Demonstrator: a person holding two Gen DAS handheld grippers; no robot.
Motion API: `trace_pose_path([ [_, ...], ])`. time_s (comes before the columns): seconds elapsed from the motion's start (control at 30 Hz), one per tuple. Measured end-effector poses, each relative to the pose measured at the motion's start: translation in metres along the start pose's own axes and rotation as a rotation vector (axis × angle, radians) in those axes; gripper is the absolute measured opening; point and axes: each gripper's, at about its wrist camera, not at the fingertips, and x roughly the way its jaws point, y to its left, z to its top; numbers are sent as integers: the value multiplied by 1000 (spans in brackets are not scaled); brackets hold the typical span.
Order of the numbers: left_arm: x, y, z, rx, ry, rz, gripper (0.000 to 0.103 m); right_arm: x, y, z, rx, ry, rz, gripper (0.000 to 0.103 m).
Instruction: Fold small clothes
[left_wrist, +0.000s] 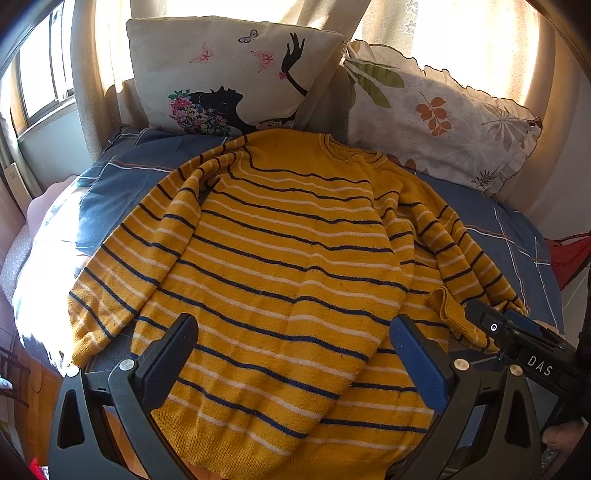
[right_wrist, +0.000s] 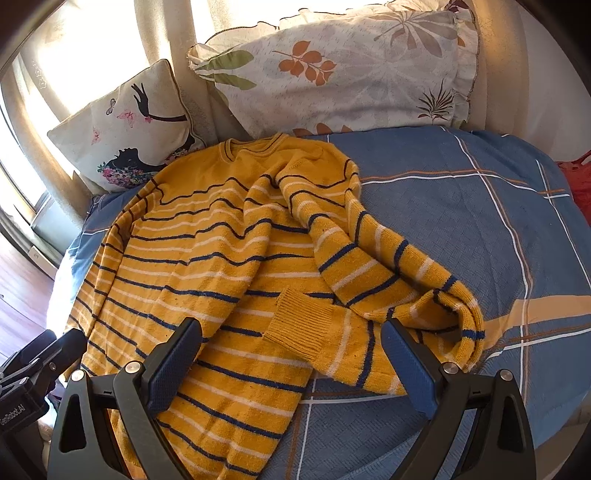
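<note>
Two grippers, left (left_wrist: 295, 365) and right (right_wrist: 291, 365), hovered with jaws apart over a sweater (left_wrist: 280, 266) spread on the bed (right_wrist: 461, 229). Its doubled-back sleeve (right_wrist: 373, 280) lay at 3 o'clock. Pinching the cuff (right_wrist: 299, 325) squarely would likely fold it cleanly.

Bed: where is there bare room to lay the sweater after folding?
Bare blanket lies right of the sweater, below the leaf pillow. A narrower strip shows left of it. The head end is crowded by that and the butterfly pillow.
</note>
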Motion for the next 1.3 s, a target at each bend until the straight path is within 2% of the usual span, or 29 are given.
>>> trace_pose_path([
  [0.3,15,-2,8,35,30,22,103,9,-4,2,33,11,-10,99],
  [0.57,33,13,17,25,73,20,103,27,5,10,30,35,-17,99],
  [0.8,51,21,24,58,126,17,103,25,8,24,-12,-38,-82,99],
  [0.9,62,25,33,73,161,-8,103,24,3,43,-20,-48,-87,98],
  [1.03,74,40,48,26,172,-59,103,30,-19,85,14,-40,-56,95],
  [1.17,83,55,53,-12,171,-71,103,70,-58,137,128,39,-32,84],
  [1.27,91,71,50,-51,203,-83,103,117,-74,163,124,94,-71,74],
  [1.3,93,76,49,-63,214,-90,103,130,-76,166,129,113,-61,74],
])
